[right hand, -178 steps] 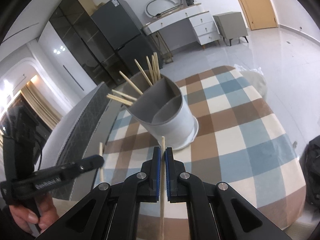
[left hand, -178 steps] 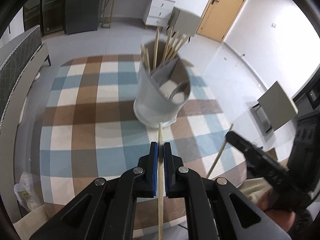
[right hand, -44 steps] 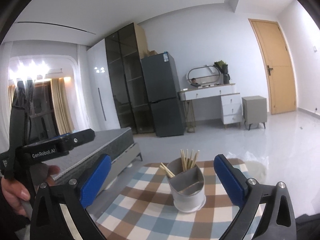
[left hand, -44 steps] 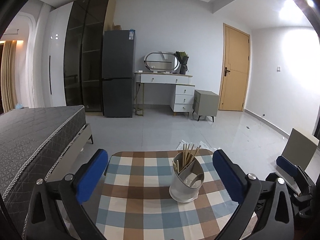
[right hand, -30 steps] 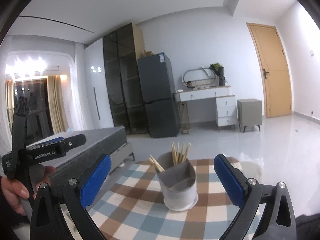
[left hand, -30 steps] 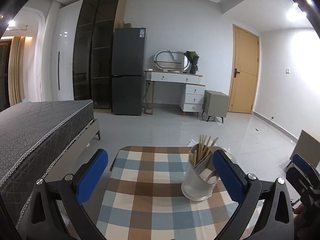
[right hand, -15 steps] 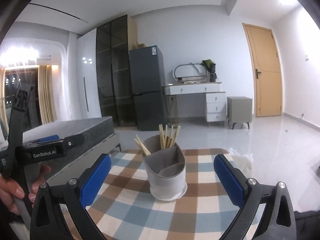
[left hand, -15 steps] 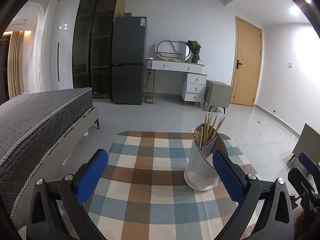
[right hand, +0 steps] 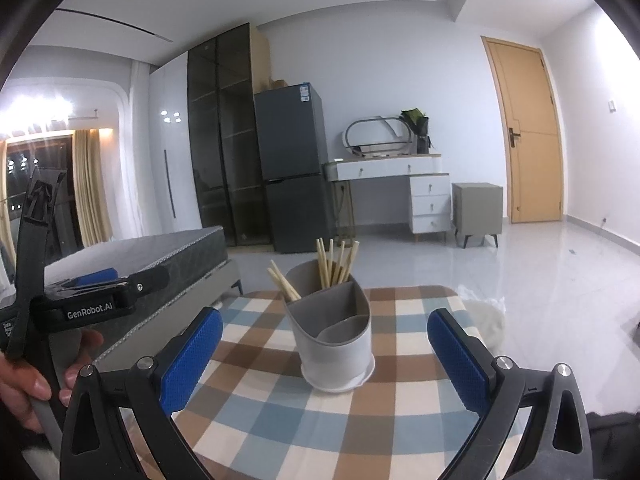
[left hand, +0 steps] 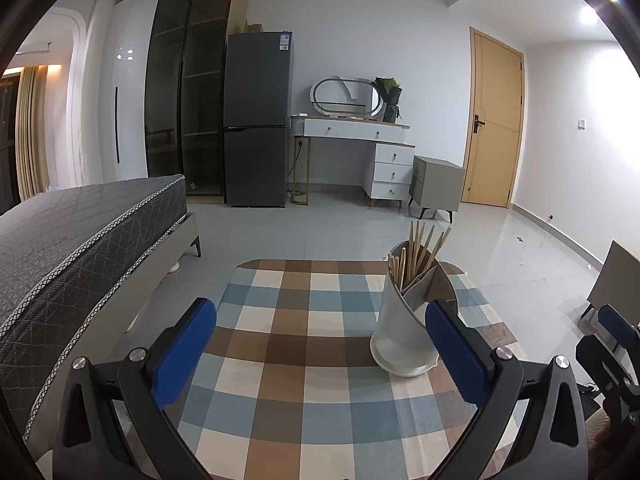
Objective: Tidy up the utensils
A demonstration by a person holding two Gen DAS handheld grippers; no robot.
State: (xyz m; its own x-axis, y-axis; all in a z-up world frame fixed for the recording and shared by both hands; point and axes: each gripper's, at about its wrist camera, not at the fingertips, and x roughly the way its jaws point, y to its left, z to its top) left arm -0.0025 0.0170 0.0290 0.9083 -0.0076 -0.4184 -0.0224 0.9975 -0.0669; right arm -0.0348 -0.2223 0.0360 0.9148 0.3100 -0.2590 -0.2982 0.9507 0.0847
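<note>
The utensil holder point(right hand: 334, 336) is a smooth, matte grey-white cup with a slanted rim, a flared base and inner partitions that divide it into compartments. It stands upright on the bench point(right hand: 280, 412), which is covered by a checked cloth in blue, brown and cream squares. A bundle of pale wooden chopsticks point(right hand: 336, 264) stands in the rear compartment, leaning at slight angles; two more lean out to the left. The front compartments appear empty from the right wrist view.

Beyond the bench lie a glossy tiled floor, a bed with a quilted dark grey mattress point(left hand: 80, 232), a dark refrigerator point(left hand: 256, 120), a white dressing table with an oval mirror point(left hand: 356, 128), a grey nightstand point(left hand: 436, 184) and a wooden door point(left hand: 494, 120).

The left tool point(left hand: 320, 344) is level over the near edge of the bench, its blue textured pads point(left hand: 184, 344) spread wide and holding nothing. The right tool point(right hand: 324, 356) is likewise spread wide and empty, with the holder framed between its fingers but well ahead of them. In the right wrist view, a hand point(right hand: 24, 384) grips the left tool's handle.
</note>
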